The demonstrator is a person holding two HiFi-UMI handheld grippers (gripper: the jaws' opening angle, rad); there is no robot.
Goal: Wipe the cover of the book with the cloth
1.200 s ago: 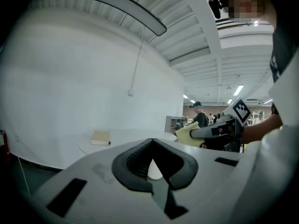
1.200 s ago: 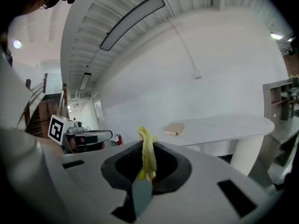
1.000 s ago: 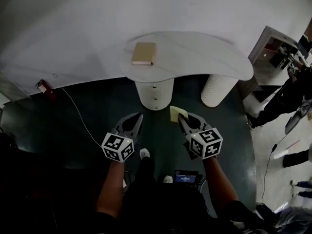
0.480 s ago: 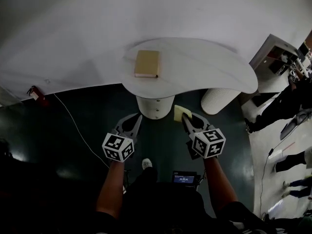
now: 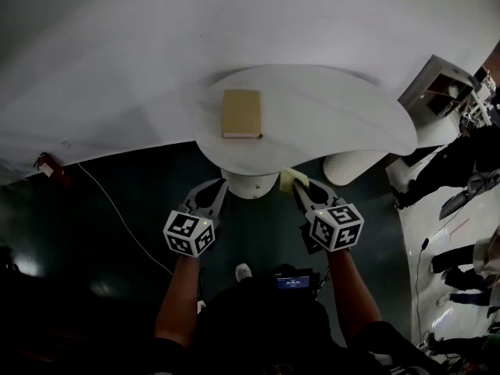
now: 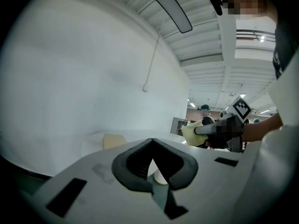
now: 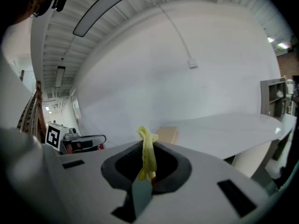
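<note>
My right gripper (image 5: 298, 186) is clamped on a thin pale-yellow cloth (image 7: 146, 149), pinched into a limp, crumpled strip that stands up between the pads. It is soft and light. It will fold and drag rather than push, so I judge it needs pressing flat to wipe well. My left gripper (image 5: 223, 185) has its jaws closed tip to tip, with nothing in them.

Ahead is the smooth white curved-edge table (image 5: 328, 143) on ribbed white pedestals (image 5: 348, 165). The tan rectangular book (image 5: 241, 113) lies flat on its left part, well apart from both grippers. It looks stiff and closed, with a matte cover, though the texture is hard to read. Being light, it may slide, so I would steady one edge with my free jaws.
</note>
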